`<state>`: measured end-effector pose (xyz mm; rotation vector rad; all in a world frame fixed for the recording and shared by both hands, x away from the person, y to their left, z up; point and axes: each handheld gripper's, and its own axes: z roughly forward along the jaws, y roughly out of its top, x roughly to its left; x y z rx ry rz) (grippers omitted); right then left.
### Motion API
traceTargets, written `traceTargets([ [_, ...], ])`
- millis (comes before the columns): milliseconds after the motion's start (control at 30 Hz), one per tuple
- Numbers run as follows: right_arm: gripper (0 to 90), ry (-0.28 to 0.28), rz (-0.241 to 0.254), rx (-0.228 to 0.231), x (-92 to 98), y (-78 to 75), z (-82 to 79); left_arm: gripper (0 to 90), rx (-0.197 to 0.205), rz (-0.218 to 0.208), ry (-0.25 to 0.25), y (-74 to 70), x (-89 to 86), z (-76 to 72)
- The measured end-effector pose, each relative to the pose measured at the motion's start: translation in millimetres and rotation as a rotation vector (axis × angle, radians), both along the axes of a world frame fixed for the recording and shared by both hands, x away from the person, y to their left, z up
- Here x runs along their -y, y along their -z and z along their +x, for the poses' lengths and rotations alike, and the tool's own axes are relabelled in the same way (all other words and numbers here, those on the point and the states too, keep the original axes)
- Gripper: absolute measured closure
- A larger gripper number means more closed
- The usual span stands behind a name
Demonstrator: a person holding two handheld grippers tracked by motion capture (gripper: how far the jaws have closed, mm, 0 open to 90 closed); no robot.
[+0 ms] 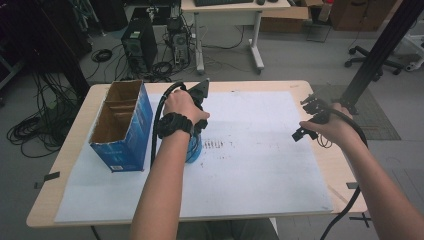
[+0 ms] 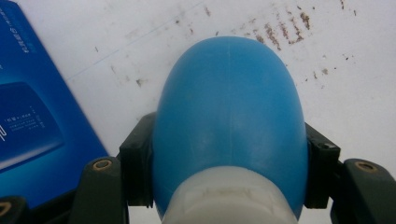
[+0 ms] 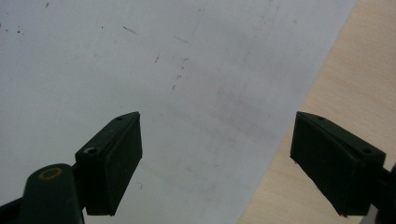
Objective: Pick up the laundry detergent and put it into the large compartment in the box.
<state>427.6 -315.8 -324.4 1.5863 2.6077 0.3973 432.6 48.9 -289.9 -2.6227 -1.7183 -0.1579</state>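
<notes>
While gripping the blue bottle [image 2: 231,121] from both sides, the left gripper [image 2: 229,172] is pressing its black jaws against the rounded body just above the white cap [image 2: 229,198]. In the high view, the bottle [image 1: 194,149] is standing on the white sheet [image 1: 260,165] of the counter [image 1: 75,130], at about three o'clock from the blue cardboard box [image 1: 122,127]. Well apart, at three o'clock from the bottle, the right gripper [image 3: 217,163] is hovering with its jaws spread wide, holding nothing.

Lab/office: PC towers [image 1: 140,42], floor cables [image 1: 35,131].
</notes>
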Motion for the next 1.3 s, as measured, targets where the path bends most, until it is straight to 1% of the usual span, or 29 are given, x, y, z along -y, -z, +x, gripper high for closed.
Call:
traceTargets([
  [433,17.1,-0.001,0.001,0.000,-0.8,-0.4,0.6,37.6,-0.016,-0.002,0.000,-1.0,-0.5,2.2],
  [500,17.1,-0.002,0.001,0.002,-0.7,-0.4,0.7,37.6,-0.014,-0.005,-0.007,-2.0,-0.6,2.3],
  [667,17.1,-0.004,0.000,0.003,-1.2,-0.1,0.4,37.6,-0.013,-0.017,-0.009,-8.6,-0.2,1.6],
  [767,17.2,-0.009,0.000,0.001,-2.2,-0.8,-0.7,37.6,-0.010,-0.014,-0.009,-13.2,0.8,0.3],
  [1000,17.5,-0.011,0.004,0.012,-2.4,-11.0,-3.8,37.6,-0.013,-0.028,-0.008,-27.4,0.4,-2.4],
  [1300,17.4,-0.008,0.011,0.007,-5.1,-16.4,-6.5,37.6,-0.020,-0.035,-0.006,-35.9,-3.5,-5.6],
])
